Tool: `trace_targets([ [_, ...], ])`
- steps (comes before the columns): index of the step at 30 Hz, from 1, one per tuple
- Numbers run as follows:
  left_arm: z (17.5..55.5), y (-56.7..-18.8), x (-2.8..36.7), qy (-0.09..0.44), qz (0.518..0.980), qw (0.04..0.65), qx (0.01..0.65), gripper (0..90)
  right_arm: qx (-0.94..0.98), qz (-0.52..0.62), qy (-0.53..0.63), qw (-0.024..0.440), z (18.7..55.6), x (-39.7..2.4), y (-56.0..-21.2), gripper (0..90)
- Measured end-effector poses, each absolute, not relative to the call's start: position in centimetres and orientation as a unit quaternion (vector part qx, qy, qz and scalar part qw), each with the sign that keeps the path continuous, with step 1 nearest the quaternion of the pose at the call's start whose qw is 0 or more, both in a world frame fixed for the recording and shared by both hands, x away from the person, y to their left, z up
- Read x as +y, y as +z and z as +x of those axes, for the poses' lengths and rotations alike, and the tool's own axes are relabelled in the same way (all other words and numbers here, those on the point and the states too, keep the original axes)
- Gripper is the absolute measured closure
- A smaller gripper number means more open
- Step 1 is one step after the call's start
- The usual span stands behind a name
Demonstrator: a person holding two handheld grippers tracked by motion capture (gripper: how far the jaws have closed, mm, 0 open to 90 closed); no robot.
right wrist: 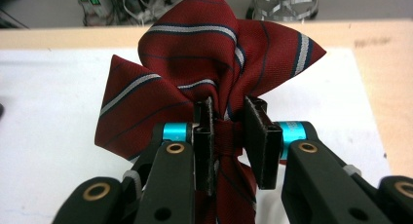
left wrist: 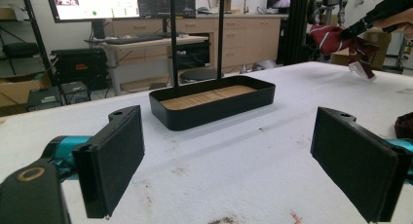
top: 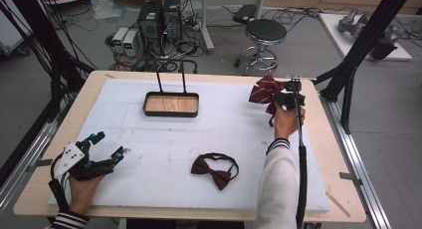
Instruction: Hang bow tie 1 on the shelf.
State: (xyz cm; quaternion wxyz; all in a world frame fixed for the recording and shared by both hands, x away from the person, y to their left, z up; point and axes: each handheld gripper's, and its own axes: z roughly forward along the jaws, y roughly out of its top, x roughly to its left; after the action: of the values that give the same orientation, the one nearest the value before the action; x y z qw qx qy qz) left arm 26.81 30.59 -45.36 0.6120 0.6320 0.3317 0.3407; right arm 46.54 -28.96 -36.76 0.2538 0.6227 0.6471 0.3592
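Note:
A red striped bow tie (top: 262, 88) hangs above the far right of the white mat, with my right gripper (top: 278, 95) shut on its knot. In the right gripper view the pads (right wrist: 204, 136) pinch the centre band of the striped bow tie (right wrist: 195, 73). A plain dark red bow tie (top: 215, 168) lies flat on the mat near the front, its strap looped. My left gripper (top: 110, 145) rests at the front left, jaws wide open with nothing between them (left wrist: 229, 160). A black tray (top: 171, 104) with a wooden floor and tall handle stands at the far middle.
The white mat (top: 149, 139) covers a wooden table. Black frame posts (top: 358, 45) rise at the right edge. A stool (top: 265, 35) and computers stand on the floor beyond. From the left gripper view the black tray (left wrist: 214, 102) stands straight ahead.

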Motion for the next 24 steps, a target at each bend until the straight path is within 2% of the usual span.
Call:
trace_targets([
  [11,26.8,-45.4,30.5,0.342,0.632,0.612,0.331,12.7,0.637,0.562,0.428,0.309,45.0,-28.6,-34.7,74.9],
  [24,26.8,-45.4,30.5,0.342,0.632,0.611,0.332,12.7,0.627,0.536,0.463,0.325,44.2,-28.5,-33.6,74.9],
])
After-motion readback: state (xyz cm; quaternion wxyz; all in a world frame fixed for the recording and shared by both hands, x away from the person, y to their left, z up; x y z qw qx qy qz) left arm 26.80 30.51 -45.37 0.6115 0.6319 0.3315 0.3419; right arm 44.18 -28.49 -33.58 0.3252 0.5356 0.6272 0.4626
